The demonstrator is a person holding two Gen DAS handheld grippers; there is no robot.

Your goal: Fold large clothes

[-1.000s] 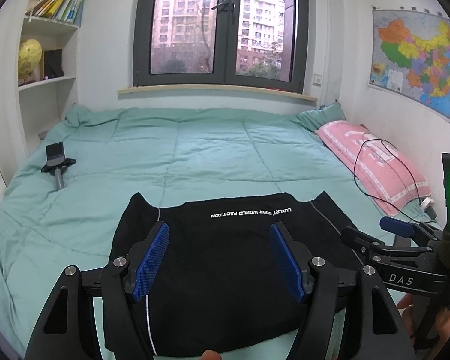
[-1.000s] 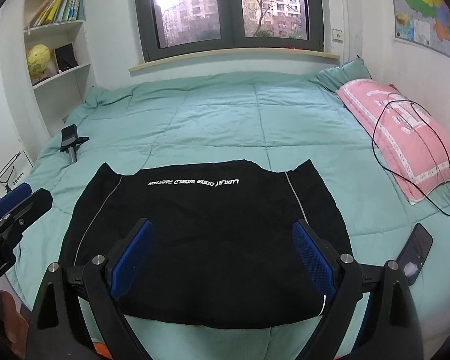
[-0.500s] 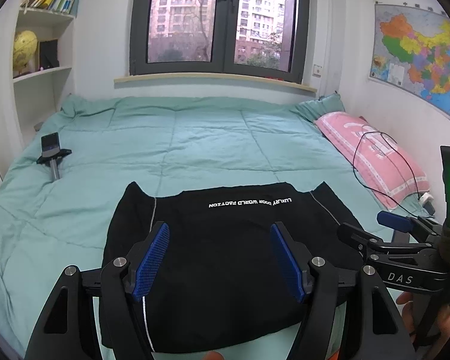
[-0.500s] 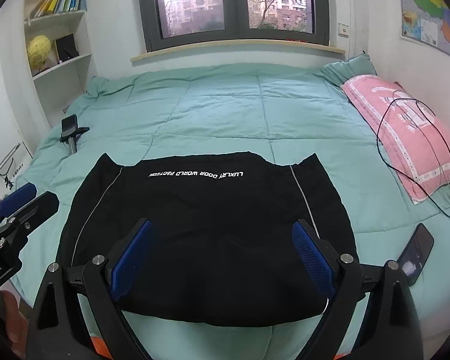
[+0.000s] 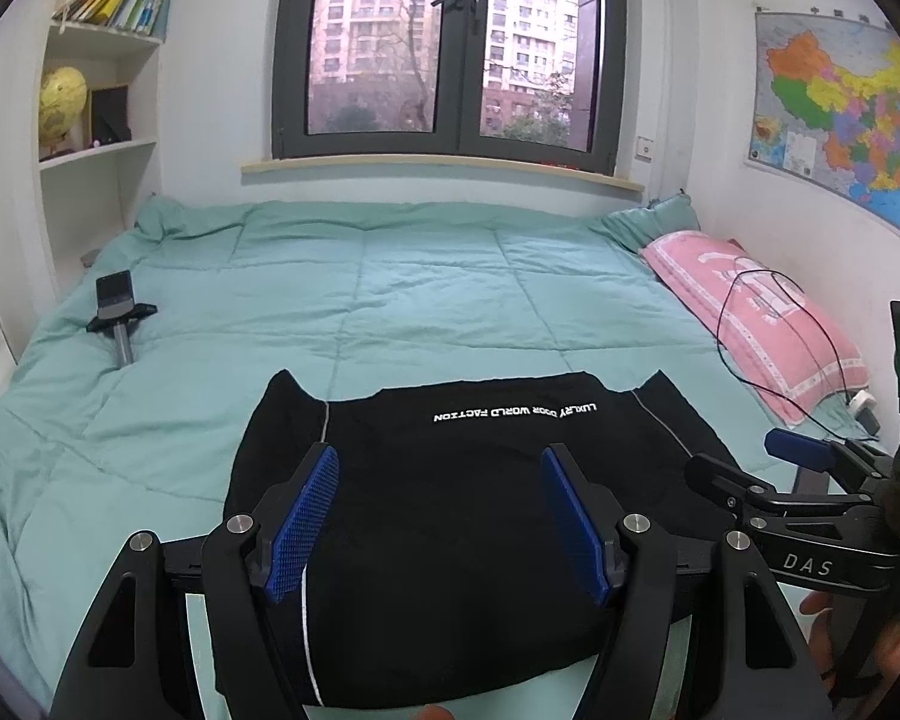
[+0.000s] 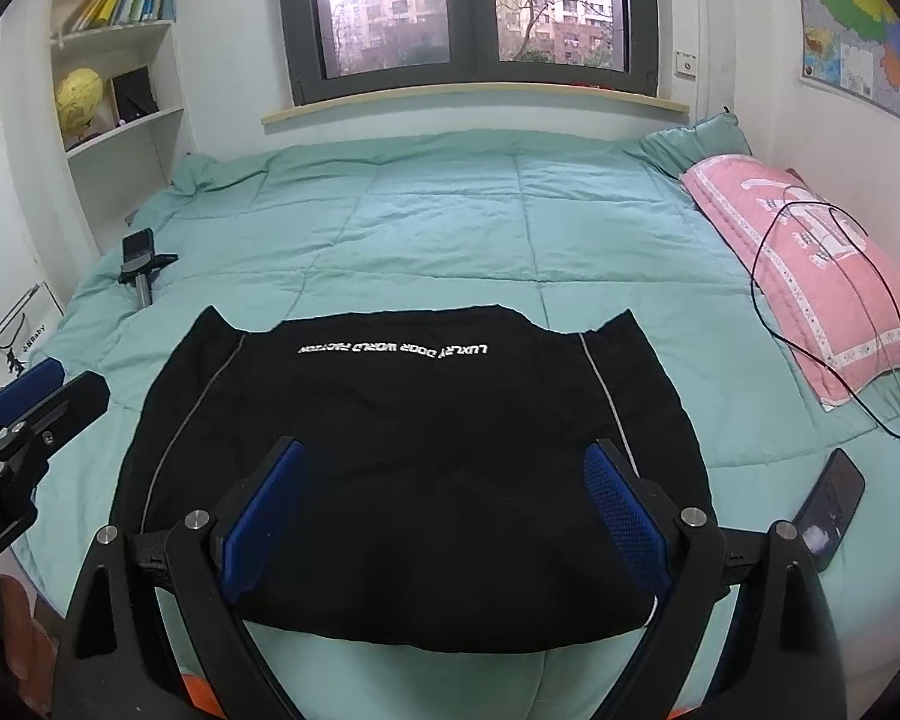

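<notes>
A black garment [image 5: 450, 516] [image 6: 414, 444] with white lettering and thin pale side stripes lies folded into a wide rectangle on the green quilt [image 5: 426, 300] [image 6: 450, 228], near the bed's front edge. My left gripper [image 5: 438, 516] hovers above the garment's near half, jaws open, nothing between the blue pads. My right gripper [image 6: 444, 516] also hangs over the near half, open and empty. The right gripper's fingers [image 5: 744, 486] show at the right of the left wrist view; the left gripper's fingers [image 6: 42, 396] show at the left of the right wrist view.
A pink pillow [image 5: 756, 318] [image 6: 810, 258] with a black cable over it lies along the right wall. A phone [image 6: 828, 510] rests at the bed's right front. A small stand with a phone [image 5: 117, 312] [image 6: 141, 258] lies at the left. Shelves stand at the left wall.
</notes>
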